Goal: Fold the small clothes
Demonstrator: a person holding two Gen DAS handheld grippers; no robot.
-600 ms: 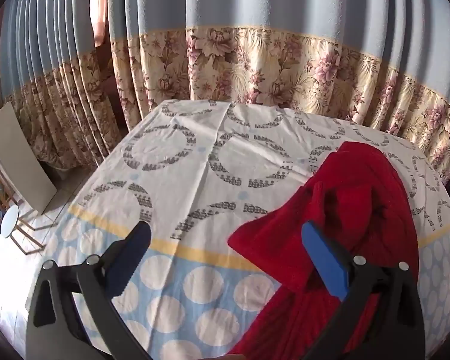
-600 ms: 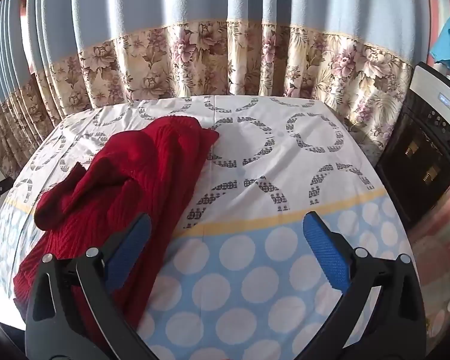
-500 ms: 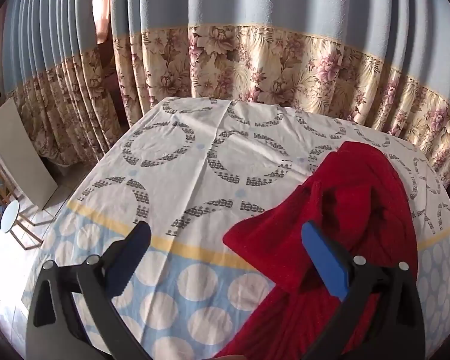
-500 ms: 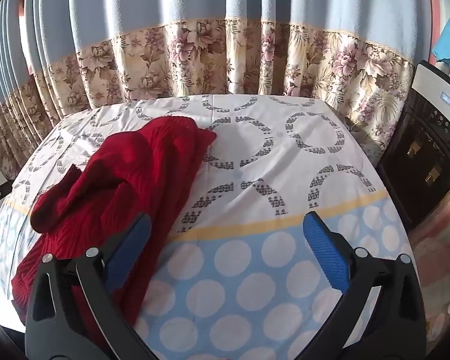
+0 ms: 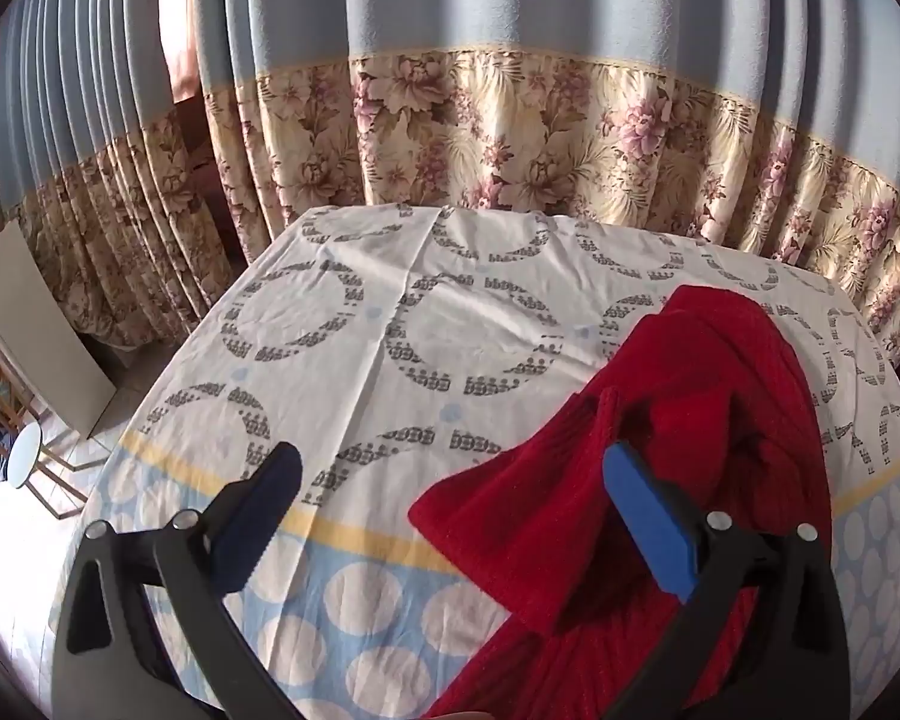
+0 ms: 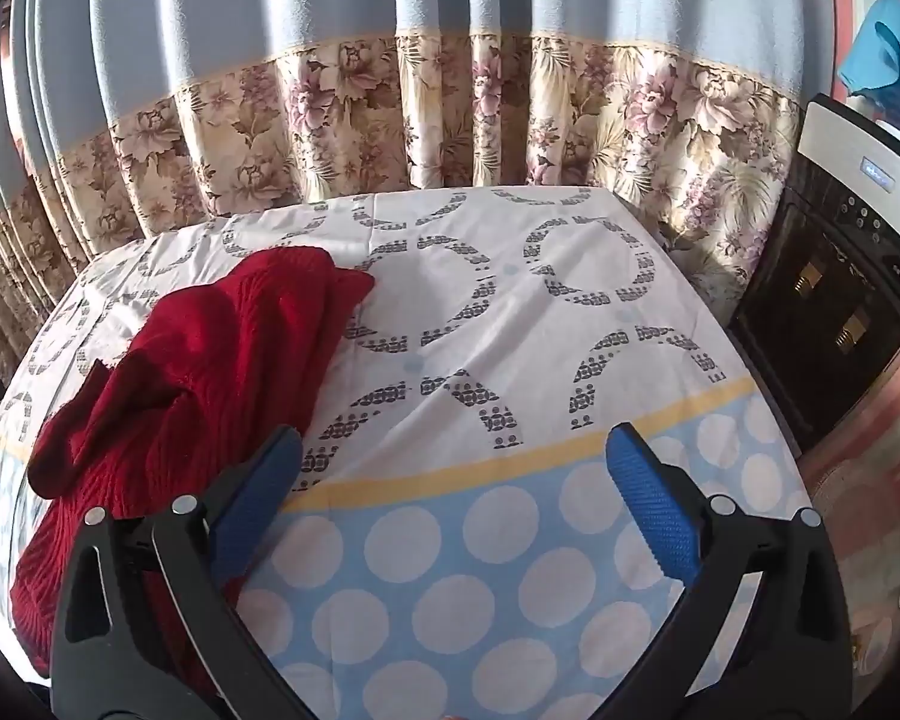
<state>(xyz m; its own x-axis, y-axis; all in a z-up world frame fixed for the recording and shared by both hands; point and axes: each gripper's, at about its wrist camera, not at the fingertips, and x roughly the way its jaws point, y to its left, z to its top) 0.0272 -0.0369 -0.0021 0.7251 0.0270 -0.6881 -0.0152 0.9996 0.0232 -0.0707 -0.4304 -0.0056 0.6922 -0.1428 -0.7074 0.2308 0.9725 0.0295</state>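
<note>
Hovering released and empty, the left gripper (image 5: 450,510) and right gripper (image 6: 453,480) have the crumpled red sweater (image 5: 660,450) lying between them on the tablecloth (image 6: 510,312), probably so each can seize one side.

Near end of red sweater (image 5: 702,396) running off my left view's bottom edge. In right view, left finger (image 6: 252,492) covering its lower part. Appliance (image 6: 840,312) getting cropped at right edge; its panel markings too small for reading.
</note>
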